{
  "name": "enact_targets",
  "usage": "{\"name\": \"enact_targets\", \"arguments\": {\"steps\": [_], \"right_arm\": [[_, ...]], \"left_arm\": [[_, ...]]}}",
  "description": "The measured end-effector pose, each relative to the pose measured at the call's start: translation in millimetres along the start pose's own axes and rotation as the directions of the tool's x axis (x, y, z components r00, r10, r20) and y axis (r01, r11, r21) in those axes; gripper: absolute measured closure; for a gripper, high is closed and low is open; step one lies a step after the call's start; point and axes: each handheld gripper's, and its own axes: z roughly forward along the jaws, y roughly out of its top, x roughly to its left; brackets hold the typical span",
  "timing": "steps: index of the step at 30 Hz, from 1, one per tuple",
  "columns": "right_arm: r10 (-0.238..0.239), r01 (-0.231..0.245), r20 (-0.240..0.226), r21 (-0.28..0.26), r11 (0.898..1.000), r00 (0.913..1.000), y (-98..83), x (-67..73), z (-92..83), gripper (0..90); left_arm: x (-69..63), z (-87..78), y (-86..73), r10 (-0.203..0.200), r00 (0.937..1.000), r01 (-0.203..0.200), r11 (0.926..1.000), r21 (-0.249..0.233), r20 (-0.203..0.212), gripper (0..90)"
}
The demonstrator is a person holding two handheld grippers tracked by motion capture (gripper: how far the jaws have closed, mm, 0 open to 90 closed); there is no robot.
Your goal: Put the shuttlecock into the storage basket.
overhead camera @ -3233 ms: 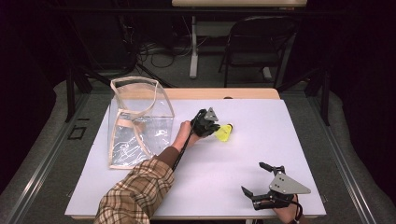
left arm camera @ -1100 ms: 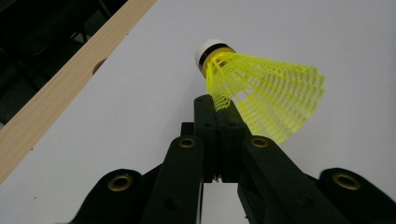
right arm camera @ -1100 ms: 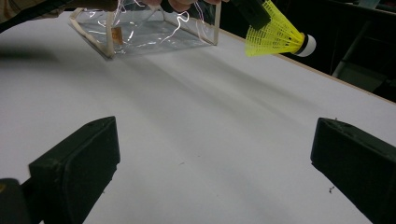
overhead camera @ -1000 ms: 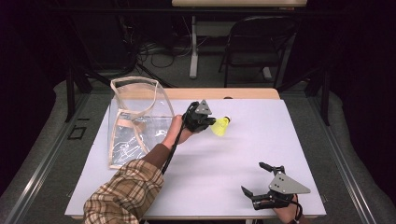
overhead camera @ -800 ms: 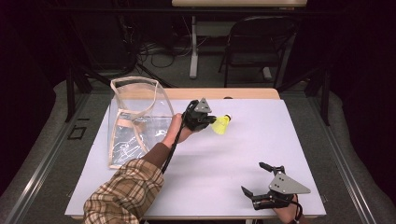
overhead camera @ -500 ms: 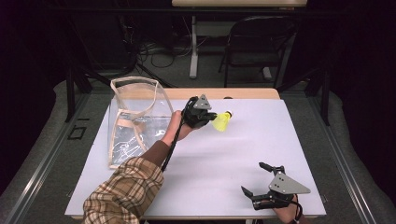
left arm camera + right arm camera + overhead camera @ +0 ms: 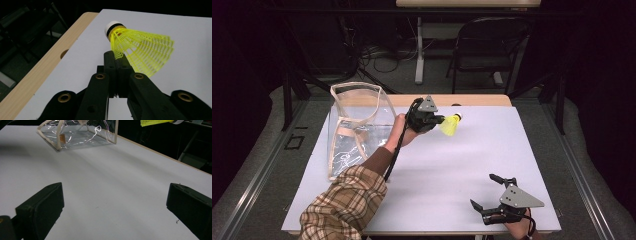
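A yellow shuttlecock [image 7: 451, 125] with a white cork tip hangs above the back of the white table, held by the edge of its mesh skirt. My left gripper [image 7: 439, 120] is shut on that skirt; in the left gripper view the jaws pinch the shuttlecock [image 7: 140, 50] near its cork end. A clear plastic bag [image 7: 357, 127] with cream trim stands open-topped just left of that hand. My right gripper [image 7: 488, 190] rests at the front right of the table, jaws wide apart with bare table between them [image 7: 113, 202]. The bag [image 7: 77, 133] and the shuttlecock's skirt [image 7: 152, 122] appear far off in the right gripper view.
The white table top [image 7: 447, 170] lies on a wooden board whose edge [image 7: 472, 100] shows at the back. A folding chair [image 7: 492, 45] and a table leg stand behind it on the dark floor.
My left gripper has lifted the shuttlecock off the table and carried it a little up and toward the back. The right gripper has stayed put.
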Motion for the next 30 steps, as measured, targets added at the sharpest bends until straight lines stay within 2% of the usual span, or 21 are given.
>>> {"name": "enact_targets", "arguments": {"steps": [30], "right_arm": [[0.004, -0.004, 0.001, 0.002, 1.0, 1.0, 0.0, 0.2, 0.3, 0.8]], "left_arm": [[11.1, -20.7, 16.4, 0.007, 0.9995, -0.008, 0.9996, -0.028, -0.031, 89.4]]}}
